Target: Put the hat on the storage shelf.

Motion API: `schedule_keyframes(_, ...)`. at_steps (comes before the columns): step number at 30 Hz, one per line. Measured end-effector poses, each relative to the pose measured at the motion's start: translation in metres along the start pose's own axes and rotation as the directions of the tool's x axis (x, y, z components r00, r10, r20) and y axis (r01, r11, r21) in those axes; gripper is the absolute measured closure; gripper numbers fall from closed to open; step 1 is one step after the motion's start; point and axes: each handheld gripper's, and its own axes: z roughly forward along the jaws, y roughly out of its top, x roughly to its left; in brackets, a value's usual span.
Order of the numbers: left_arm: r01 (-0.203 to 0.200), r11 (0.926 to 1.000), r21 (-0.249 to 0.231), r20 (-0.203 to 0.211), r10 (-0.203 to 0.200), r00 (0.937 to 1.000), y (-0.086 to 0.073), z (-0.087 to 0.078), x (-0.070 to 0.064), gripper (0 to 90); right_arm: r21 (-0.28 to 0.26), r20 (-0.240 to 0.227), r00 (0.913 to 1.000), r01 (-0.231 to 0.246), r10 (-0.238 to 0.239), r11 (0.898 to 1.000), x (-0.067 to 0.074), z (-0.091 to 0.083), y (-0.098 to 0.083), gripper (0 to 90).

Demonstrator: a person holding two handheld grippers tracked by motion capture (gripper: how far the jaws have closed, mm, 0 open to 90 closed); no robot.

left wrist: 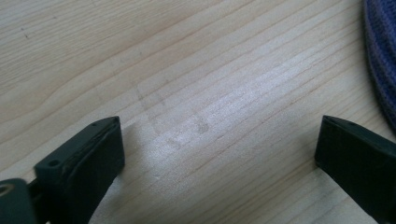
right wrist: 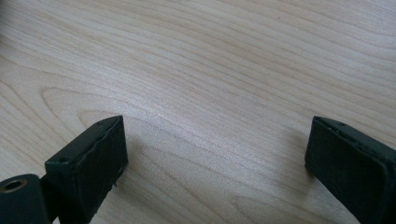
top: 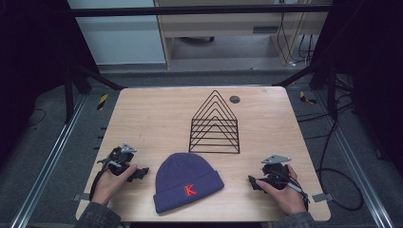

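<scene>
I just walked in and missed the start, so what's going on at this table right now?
A person sits at a wooden table with a two-jaw gripper in each hand. The left gripper and right gripper both rest low on the table with jaws wide open, holding nothing. Between them lies a purple beanie with a red K, untouched. Behind it stands a black wire rack. Nothing is being handled yet.

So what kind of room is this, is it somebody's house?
Probably not a house; it looks like a lab or workshop set up for recording. A wooden table stands inside a black metal frame, loose cables trail over the grey floor, and a person holds a claw in each hand.
</scene>
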Motion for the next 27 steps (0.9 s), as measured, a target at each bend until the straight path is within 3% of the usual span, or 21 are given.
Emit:
schedule_keyframes(6,0.003,0.9987,-0.05,-0.009,-0.004,1.0,0.003,-0.008,-0.001,4.4,0.006,-0.01,0.9999,0.006,-0.006,1.0,0.001,-0.001,0.0,6.3)
schedule_keyframes(11,-0.017,0.9969,-0.077,-0.006,0.016,0.9998,0.006,-0.013,-0.005,5.9,0.018,-0.025,0.9991,0.035,-0.035,0.999,0.005,-0.001,0.003,9.8)
schedule_keyframes(17,-0.01,0.9911,-0.133,0.046,0.016,0.9988,0.014,-0.025,-0.017,8.2,-0.02,-0.016,0.998,0.061,-0.061,0.998,0.008,-0.008,0.007,12.2)
schedule_keyframes(21,-0.035,0.9868,-0.158,0.081,0.048,0.9955,0.027,-0.033,-0.03,8.7,-0.065,-0.004,0.9979,0.065,-0.065,0.996,0.012,-0.013,0.013,15.5)
schedule_keyframes(27,-0.095,0.9912,-0.092,0.069,0.102,0.9924,0.054,-0.038,-0.045,10.9,-0.132,-0.018,0.9954,0.091,-0.094,0.987,0.026,-0.021,0.025,18.5)
